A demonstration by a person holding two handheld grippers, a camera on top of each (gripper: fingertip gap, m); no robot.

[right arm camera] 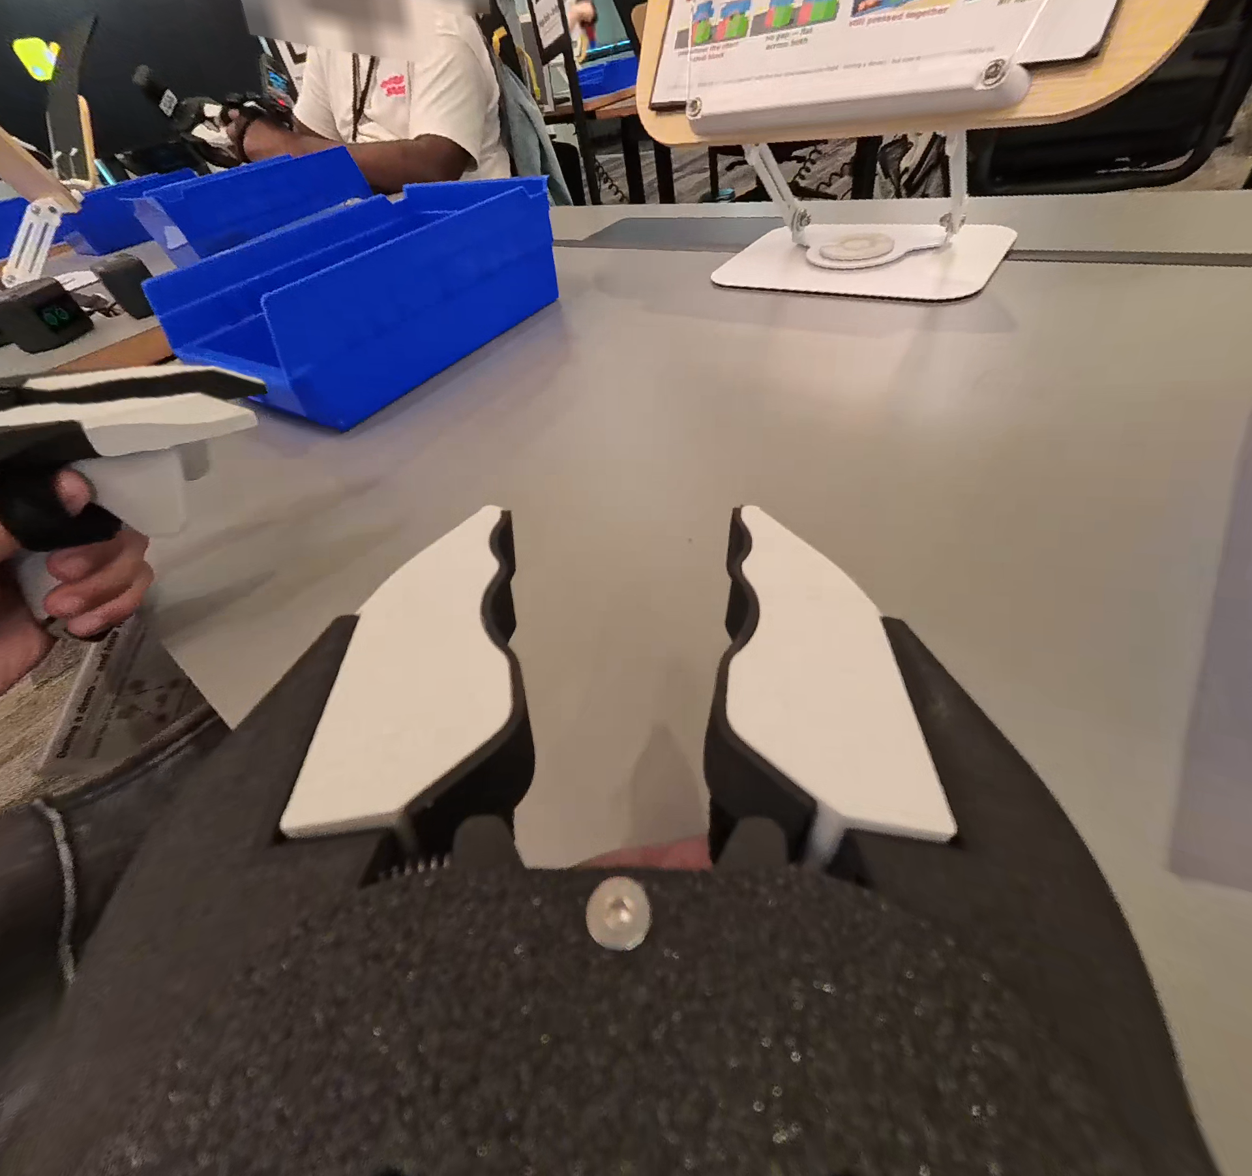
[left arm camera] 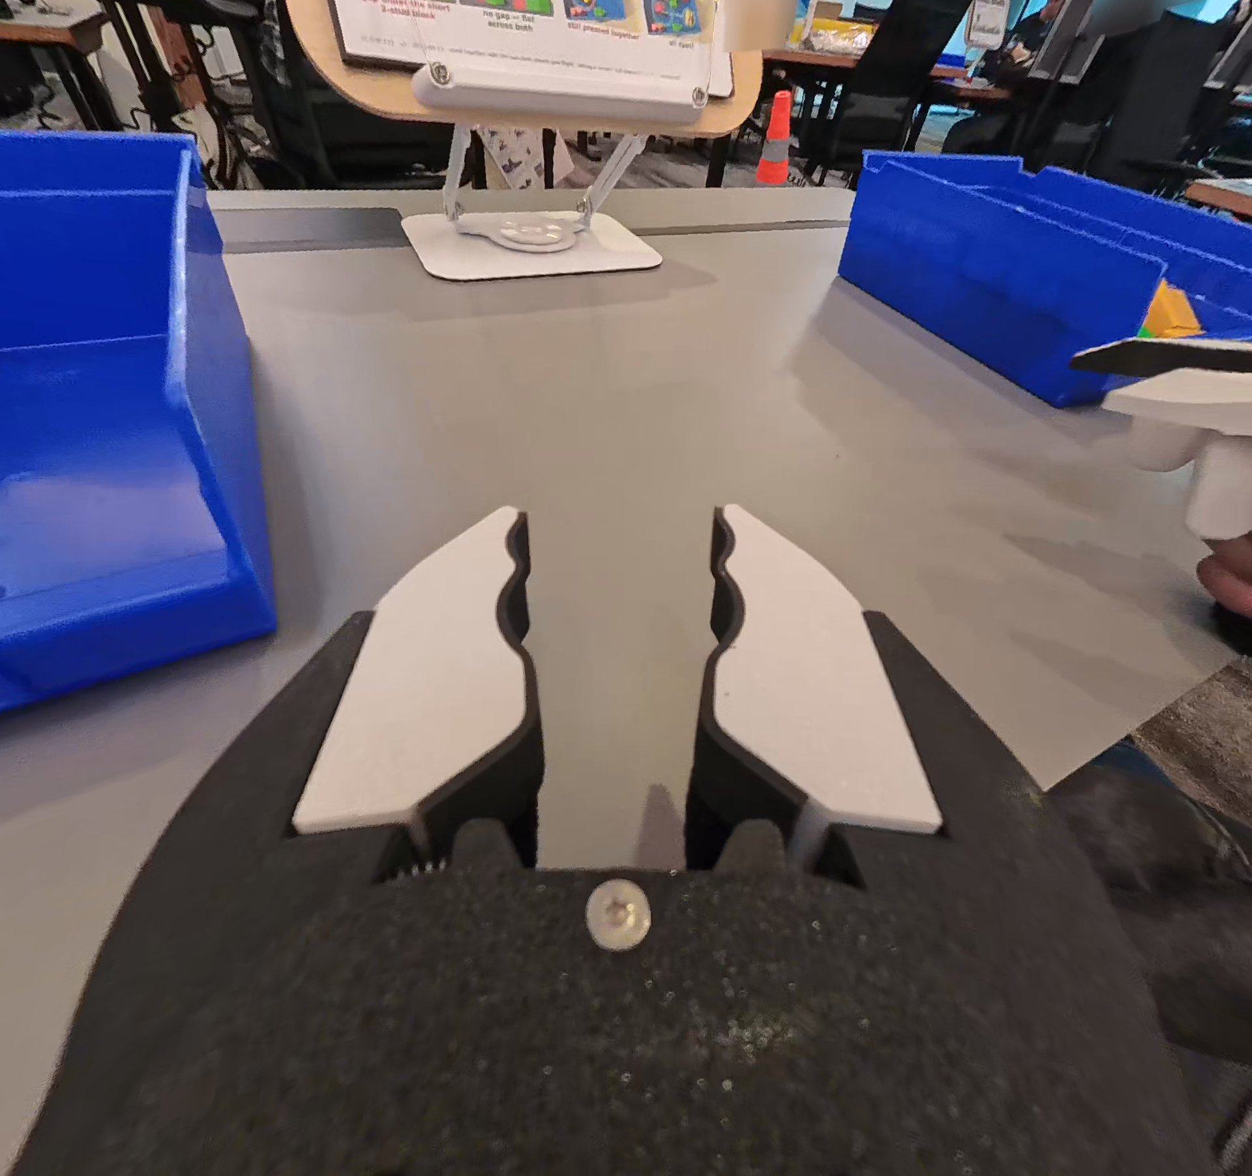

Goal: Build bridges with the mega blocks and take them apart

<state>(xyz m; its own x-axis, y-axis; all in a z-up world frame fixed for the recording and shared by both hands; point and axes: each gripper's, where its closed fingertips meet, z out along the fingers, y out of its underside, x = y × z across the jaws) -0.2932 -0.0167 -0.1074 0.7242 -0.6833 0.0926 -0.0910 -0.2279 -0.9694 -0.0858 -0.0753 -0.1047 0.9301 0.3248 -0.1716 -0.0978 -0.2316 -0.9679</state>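
Observation:
My left gripper (left arm camera: 620, 523) is open and empty, low over the bare grey table (left arm camera: 610, 398). My right gripper (right arm camera: 620, 520) is also open and empty over the same table (right arm camera: 881, 466). A yellow block (left arm camera: 1169, 313) with a bit of green beside it lies in the blue bin on the right (left arm camera: 982, 303); the rest of that bin's inside is hidden. The right gripper shows side-on at the right edge of the left wrist view (left arm camera: 1118, 364). The left gripper shows at the left edge of the right wrist view (right arm camera: 223, 391), held by a hand (right arm camera: 95, 574).
A second blue bin (left arm camera: 101, 398) stands on the left, also seen in the right wrist view (right arm camera: 406, 317); no blocks show in it. A white stand (left arm camera: 535, 249) with an instruction sheet stands at the far middle of the table (right arm camera: 860, 256). A person sits at another table behind.

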